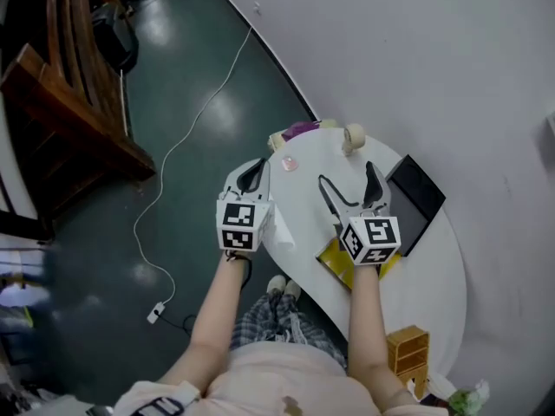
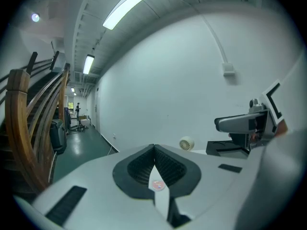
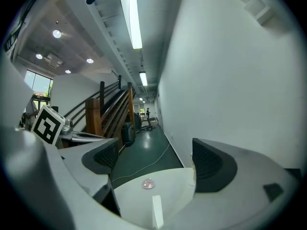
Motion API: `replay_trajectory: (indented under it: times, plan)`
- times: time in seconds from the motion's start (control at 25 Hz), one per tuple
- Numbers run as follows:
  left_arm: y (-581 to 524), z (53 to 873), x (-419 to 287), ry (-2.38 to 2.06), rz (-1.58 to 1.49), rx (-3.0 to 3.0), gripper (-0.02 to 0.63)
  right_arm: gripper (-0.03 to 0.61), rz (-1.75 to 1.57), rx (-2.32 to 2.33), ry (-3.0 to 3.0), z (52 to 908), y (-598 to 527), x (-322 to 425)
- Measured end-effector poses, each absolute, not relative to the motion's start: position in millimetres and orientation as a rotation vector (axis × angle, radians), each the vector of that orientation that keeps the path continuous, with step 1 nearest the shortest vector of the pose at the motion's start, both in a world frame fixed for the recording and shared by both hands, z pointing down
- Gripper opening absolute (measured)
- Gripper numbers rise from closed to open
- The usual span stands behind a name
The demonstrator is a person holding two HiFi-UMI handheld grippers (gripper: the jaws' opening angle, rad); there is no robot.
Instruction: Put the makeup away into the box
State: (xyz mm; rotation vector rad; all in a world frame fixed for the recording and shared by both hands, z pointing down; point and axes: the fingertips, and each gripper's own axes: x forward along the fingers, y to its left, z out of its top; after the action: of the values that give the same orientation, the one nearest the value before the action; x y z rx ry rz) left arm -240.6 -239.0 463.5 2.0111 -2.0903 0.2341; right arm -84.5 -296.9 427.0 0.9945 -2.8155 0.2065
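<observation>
A small round pink makeup compact lies on the white oval table, towards its far end. Beyond it, at the table's tip, stands an open beige box with something purple inside. My left gripper hovers over the table's left edge, shut and empty; the compact shows below its joined jaws. My right gripper stands open over the middle of the table with nothing between its fingers. In the right gripper view the compact lies ahead of that gripper. A white strip lies nearer.
A pale round roll-like object sits next to the box. A black tablet lies at the right against the wall. A yellow item lies under my right gripper, and a small wooden drawer unit stands near me. A cable crosses the floor.
</observation>
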Motion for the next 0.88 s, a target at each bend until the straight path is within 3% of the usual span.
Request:
replay_trajectory:
  times: [0.4,0.88]
  plan:
    - [-287.6,535.1,-291.7,-2.058,0.208,1.845,0.026,0.488,0.298,0.709,-2.617,540.7,-344.3,-202.2]
    - [-284.6,603.3,-288.2,-1.988,0.216,1.736,0.026,0.419,0.283,0.526,-2.396,654.3,-340.6,-231.7]
